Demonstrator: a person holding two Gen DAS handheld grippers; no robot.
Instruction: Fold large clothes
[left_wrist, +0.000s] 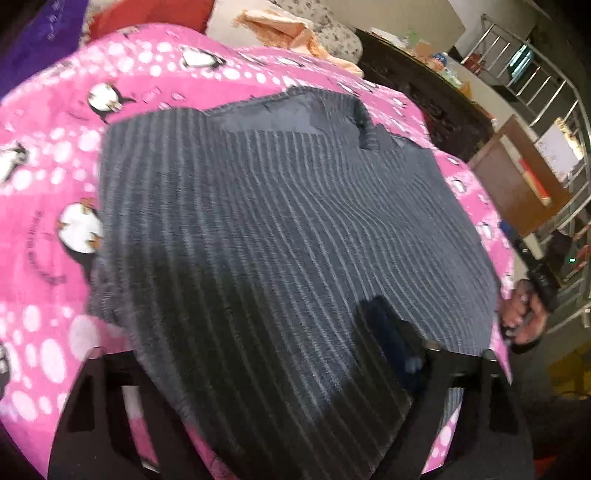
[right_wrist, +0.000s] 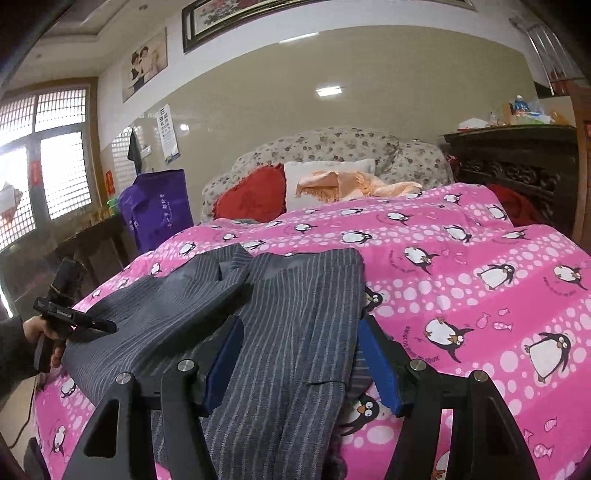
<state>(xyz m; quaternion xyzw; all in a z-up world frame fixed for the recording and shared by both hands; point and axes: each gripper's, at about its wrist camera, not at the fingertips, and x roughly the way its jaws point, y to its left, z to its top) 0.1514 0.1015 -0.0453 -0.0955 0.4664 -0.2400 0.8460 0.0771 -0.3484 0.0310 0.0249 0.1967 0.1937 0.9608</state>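
left wrist: our left gripper has fingers spread wide with the striped jacket lying between them on the pink penguin blanket; grip unclear

right wrist: right gripper open, straddling the folded panel, likely to grab it

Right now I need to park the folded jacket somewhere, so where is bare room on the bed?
Free: the pink penguin cover right of the striped jacket, up to the peach cloth. Crowded: the jacket's own side, where the left gripper hovers, and the head end with the red cushion.
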